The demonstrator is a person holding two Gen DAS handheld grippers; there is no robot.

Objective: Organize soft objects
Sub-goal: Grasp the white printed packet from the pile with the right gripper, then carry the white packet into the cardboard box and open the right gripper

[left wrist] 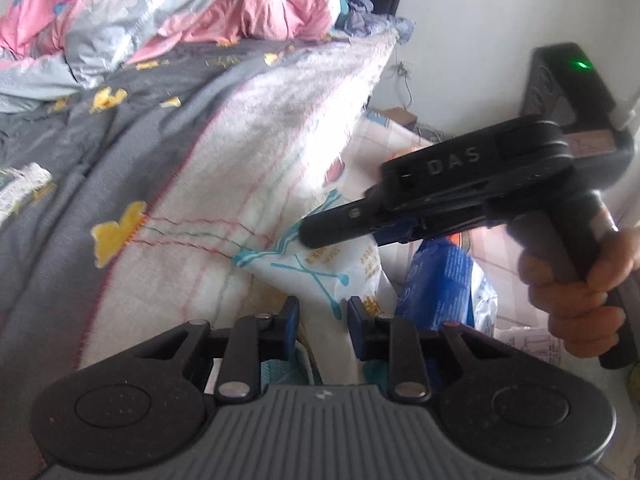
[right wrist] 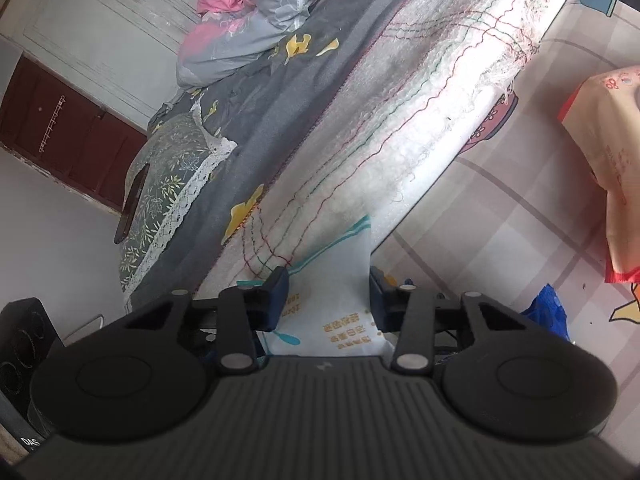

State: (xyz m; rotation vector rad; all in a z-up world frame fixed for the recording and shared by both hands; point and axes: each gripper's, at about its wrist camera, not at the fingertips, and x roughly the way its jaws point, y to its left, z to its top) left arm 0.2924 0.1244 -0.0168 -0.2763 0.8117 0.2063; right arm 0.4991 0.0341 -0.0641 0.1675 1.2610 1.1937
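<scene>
Left wrist view shows the left gripper point(left wrist: 323, 314) at the six o'clock edge, its blue-padded jaws drawn in on a white plastic package point(left wrist: 320, 264) printed with teal lines and orange characters, the pads pressing its lower fold. This package lies against the foot of the bed, where a white fuzzy blanket point(left wrist: 280, 128) with red and green stitching hangs over the side. At nine o'clock spreads a grey sheet point(left wrist: 100, 152) with yellow shapes, and at eleven o'clock a pink and grey quilt point(left wrist: 140, 12) is heaped. Toward three o'clock the right gripper point(left wrist: 308, 234) reaches in from the side, a hand point(left wrist: 580, 288) wrapped round its handle, its fingertip resting on the package's upper part; just below it stands a blue bag point(left wrist: 436, 280). Right wrist view has the right gripper point(right wrist: 329, 296) at six o'clock with the same package point(right wrist: 332, 312) between its jaws, both pads touching its sides. At nine o'clock a green leafy pillow point(right wrist: 168, 184) with lace trim lies on the sheet; at three o'clock an orange-edged bag point(right wrist: 608, 160) sits on a checked cloth point(right wrist: 500, 220).
</scene>
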